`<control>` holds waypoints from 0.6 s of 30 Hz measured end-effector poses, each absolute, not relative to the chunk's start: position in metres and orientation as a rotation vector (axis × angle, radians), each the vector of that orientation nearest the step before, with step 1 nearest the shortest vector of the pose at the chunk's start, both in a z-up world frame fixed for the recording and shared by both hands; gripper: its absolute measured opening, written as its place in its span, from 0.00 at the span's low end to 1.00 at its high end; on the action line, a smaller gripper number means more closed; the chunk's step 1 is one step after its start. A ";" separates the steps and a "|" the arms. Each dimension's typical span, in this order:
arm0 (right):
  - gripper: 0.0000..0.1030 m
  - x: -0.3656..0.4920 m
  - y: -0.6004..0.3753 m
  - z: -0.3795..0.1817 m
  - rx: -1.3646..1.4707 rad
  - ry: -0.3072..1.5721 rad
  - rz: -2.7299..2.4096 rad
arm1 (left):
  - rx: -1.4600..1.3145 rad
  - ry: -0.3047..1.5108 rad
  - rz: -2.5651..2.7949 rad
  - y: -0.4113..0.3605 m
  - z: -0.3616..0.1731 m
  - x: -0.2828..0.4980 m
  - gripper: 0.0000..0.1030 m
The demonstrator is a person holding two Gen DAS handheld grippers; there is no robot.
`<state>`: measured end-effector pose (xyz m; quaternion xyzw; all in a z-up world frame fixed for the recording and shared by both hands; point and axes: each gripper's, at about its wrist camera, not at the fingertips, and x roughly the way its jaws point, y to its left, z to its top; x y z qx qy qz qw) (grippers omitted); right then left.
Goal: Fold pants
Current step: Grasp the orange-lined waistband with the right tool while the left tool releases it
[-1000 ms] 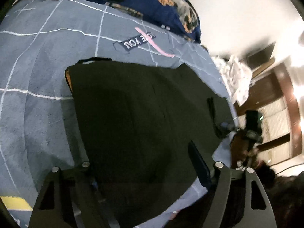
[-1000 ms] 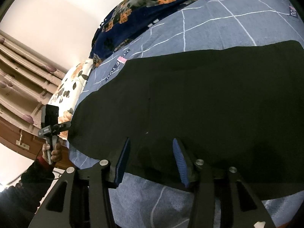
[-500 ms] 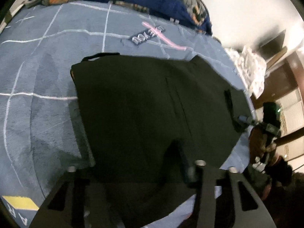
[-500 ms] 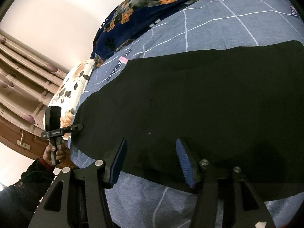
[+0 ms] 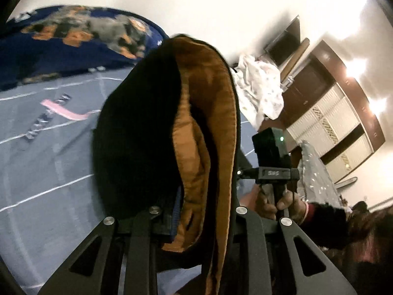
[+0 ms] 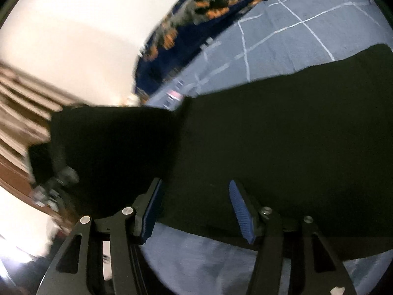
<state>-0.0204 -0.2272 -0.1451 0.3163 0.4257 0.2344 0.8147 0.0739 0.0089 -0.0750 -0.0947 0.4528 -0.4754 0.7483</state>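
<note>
The left gripper (image 5: 196, 211) clamps the pants (image 5: 152, 127) waistband, lifted at frame centre — tan lining showing. The right gripper (image 6: 194, 211) hovers spread over the legs, which run rightward across the bed (image 6: 282, 46).

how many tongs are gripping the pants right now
1. The left tongs are shut on the pants, lifting one end; the right tongs hover open over the flat part.
</note>
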 end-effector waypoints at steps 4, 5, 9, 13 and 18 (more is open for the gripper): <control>0.60 -0.019 -0.245 -0.145 0.882 0.846 0.570 | -0.255 1.003 -1.037 -0.025 -0.092 0.082 0.24; 0.60 -0.019 -0.250 -0.146 0.923 0.833 0.577 | -0.258 1.007 -1.035 -0.031 -0.095 0.082 0.24; 0.62 -0.018 -0.264 -0.151 1.074 0.789 0.599 | -0.250 1.007 -1.031 -0.050 -0.104 0.083 0.24; 0.63 -0.012 -0.261 -0.151 1.098 0.797 0.612 | -0.211 1.023 -1.022 -0.065 -0.107 0.081 0.30; 0.65 -0.005 -0.255 -0.154 1.140 0.811 0.657 | -0.261 1.011 -1.056 -0.071 -0.106 0.079 0.51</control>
